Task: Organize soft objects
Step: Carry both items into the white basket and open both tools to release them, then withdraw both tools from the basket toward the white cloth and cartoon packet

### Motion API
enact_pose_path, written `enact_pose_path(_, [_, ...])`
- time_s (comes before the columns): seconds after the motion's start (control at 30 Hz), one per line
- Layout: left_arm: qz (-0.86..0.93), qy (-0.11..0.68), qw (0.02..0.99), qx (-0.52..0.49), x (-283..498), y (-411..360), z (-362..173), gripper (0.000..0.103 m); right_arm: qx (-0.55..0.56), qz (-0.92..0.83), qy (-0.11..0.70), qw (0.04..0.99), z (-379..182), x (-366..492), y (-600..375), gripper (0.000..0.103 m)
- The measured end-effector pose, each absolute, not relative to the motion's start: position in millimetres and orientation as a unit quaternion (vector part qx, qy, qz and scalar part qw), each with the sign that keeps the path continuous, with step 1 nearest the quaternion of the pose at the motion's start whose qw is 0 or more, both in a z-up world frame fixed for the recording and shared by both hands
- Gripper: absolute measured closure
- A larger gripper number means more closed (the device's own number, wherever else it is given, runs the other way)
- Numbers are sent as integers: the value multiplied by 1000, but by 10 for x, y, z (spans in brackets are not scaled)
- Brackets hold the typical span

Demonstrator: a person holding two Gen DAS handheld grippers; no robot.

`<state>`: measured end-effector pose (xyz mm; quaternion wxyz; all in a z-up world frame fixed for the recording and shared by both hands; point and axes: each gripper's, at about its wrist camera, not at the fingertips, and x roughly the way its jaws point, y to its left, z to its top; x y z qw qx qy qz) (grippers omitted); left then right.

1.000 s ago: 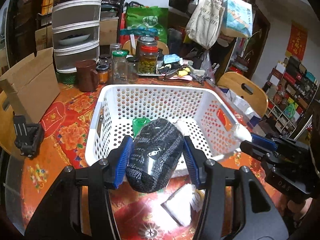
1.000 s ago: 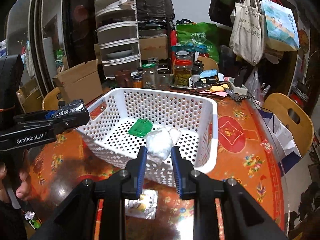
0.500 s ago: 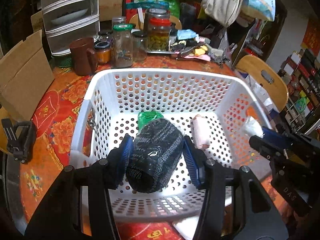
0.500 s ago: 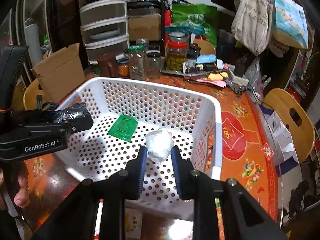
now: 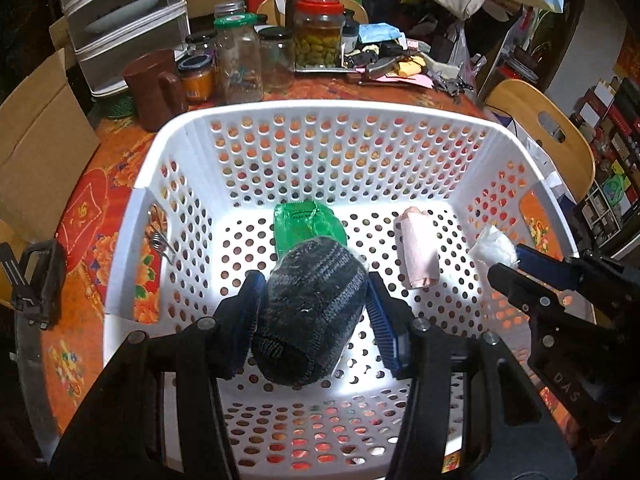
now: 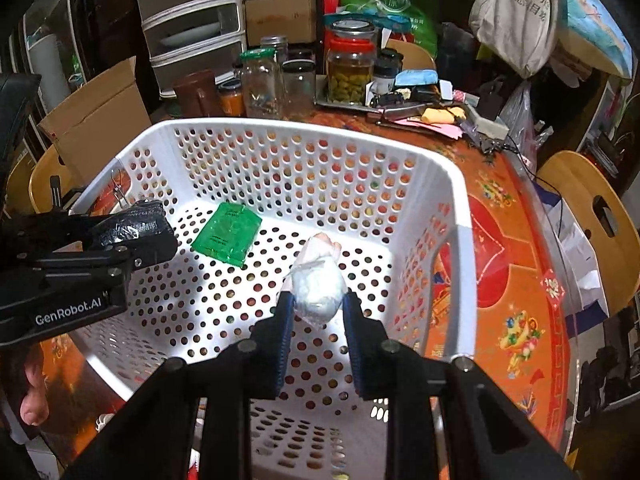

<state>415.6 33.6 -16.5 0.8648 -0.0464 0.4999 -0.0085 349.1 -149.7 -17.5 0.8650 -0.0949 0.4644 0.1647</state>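
The left gripper (image 5: pixel 314 312) pinched a dark knitted roll (image 5: pixel 310 312) over the floor of the white perforated plastic basket (image 5: pixel 332 114). The right gripper (image 6: pixel 318 306) clamped a crinkly white wrapped bundle (image 6: pixel 318 294) inside the same basket. A flat green packet (image 6: pixel 227 235) and a pink rolled cloth (image 5: pixel 416 254) lay on the basket floor. Glass jars (image 5: pixel 320 32) stood on the table beyond the far rim.

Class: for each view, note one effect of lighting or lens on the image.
Left wrist view: bright glare washes out the white basket floor beneath the dark sock roll. Right wrist view: fisheye bends the basket rim, and the room's edges fall dark.
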Motion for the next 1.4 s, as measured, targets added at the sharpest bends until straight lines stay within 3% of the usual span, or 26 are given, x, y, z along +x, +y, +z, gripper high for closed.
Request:
enact_pose_path(0.33, [-19,500,864,-49,4150,290,-221,52,-84,168,467,864,-185,3506,-1485,79])
enact_pose_path(0.4, [-25,499,865,-53,4139,285,-217,39,-83,166,466,865,-173,3498,-1487,78])
enact_pose_path(0.5, [-27,491,869,-50,4114,272,-182,22,-83,168,460,868,-141,3469,-1487,64])
enact_pose_path(0.63, [-31,477,877,-53,4071,282,-108,16,-75,167,445,877,-46,3401,-1533,43])
enact_pose_path(0.8, [-37,462,885,-50,3958,291,5,2,-67,167,428,886,84,3270,-1640,26])
enact_pose_path(1.0, [-42,424,904,-31,3681,224,241,0,-83,166,407,894,193,3036,-1695,10])
enact_pose_path(1.23, [-26,400,916,-1,3300,182,419,0,-85,170,388,902,289,2727,-1789,6])
enact_pose_path(1.4, [-28,363,931,-25,2614,328,524,0,-64,186,368,909,319,2338,-1987,4])
